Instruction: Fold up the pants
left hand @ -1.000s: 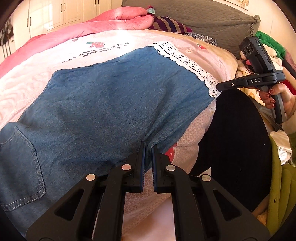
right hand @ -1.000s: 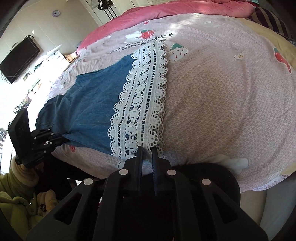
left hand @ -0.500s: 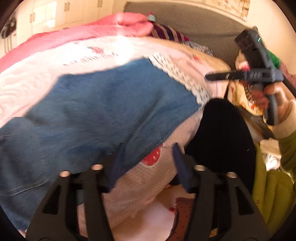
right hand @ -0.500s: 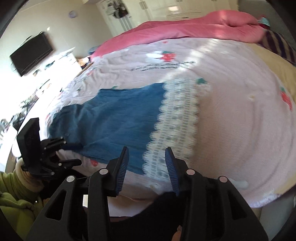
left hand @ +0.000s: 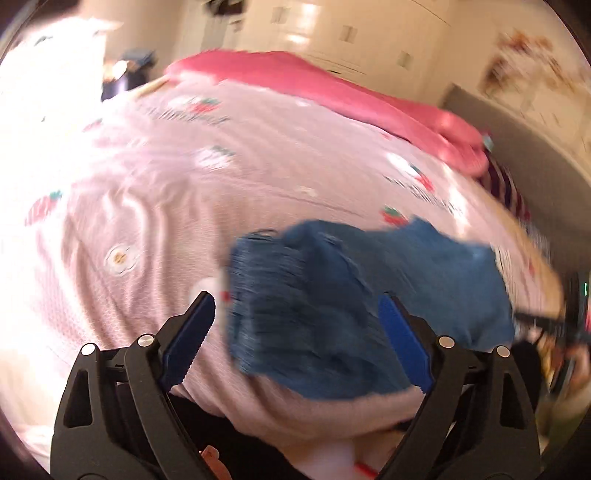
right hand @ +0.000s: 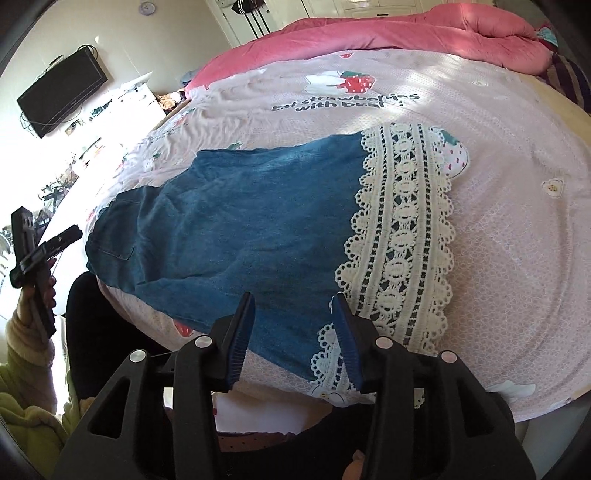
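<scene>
Blue denim pants [right hand: 240,221] with a wide white lace hem [right hand: 402,236] lie flat across the bed, waist to the left, hem to the right. My right gripper [right hand: 293,297] hovers over their near edge by the lace, its jaws opening, pads clear of the cloth. My left gripper [left hand: 295,299] stands wide and still opening; in its blurred view the waist end of the pants [left hand: 369,266] lies beyond the fingers, untouched. In the right wrist view the left gripper [right hand: 74,233] is off the bed's left edge in a hand.
The bed has a pink strawberry-print cover [right hand: 517,184] and a rolled pink duvet [right hand: 406,33] along its far side. A grey headboard [left hand: 517,147] is at the right. A television [right hand: 61,96] hangs on the left wall. The person's dark legs and green sleeve [right hand: 26,406] are at the near edge.
Both grippers were shut on the pants' near edge and have let go and opened. The left one swung and rolled toward the waist end; the right one drew back a little.
</scene>
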